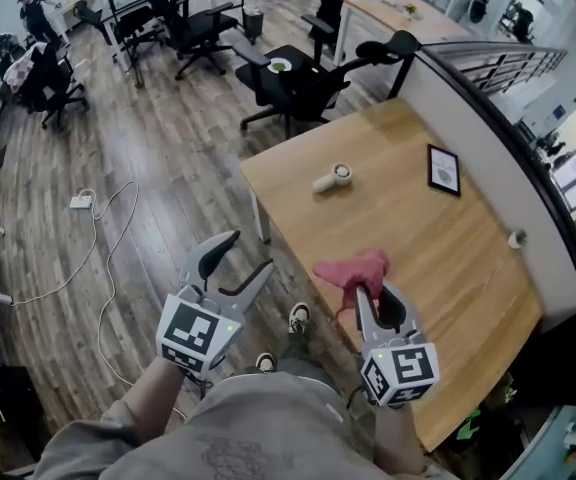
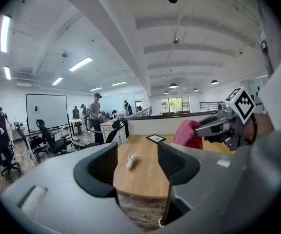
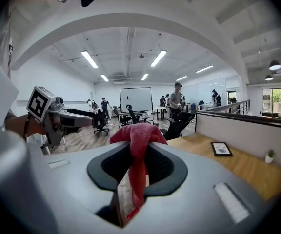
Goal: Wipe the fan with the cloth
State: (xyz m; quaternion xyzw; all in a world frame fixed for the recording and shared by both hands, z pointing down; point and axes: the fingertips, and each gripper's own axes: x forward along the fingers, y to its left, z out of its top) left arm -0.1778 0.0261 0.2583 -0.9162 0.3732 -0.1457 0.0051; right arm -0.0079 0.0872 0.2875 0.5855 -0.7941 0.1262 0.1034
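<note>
Head view: the approach is in hand, wiping not yet begun. The small white plastic fan [image 1: 333, 178] lies toward the far end of the smooth wooden table [image 1: 468, 268].

Left gripper view: the left gripper [image 2: 137, 165] gapes wide and empty off the table's near corner.

Right gripper view: the right gripper [image 3: 136, 165] pinches the limp red cloth [image 3: 139, 139]. The next move probably needs a reach across the table.

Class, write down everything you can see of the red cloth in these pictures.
The red fabric cloth looks soft and crumpled. The right gripper pinches it between its closed jaws: one bunch bulges above the jaw tips, and a tail hangs down between them. It is held in the air over the near edge of the light wooden table, apparently touching only the gripper.
</note>
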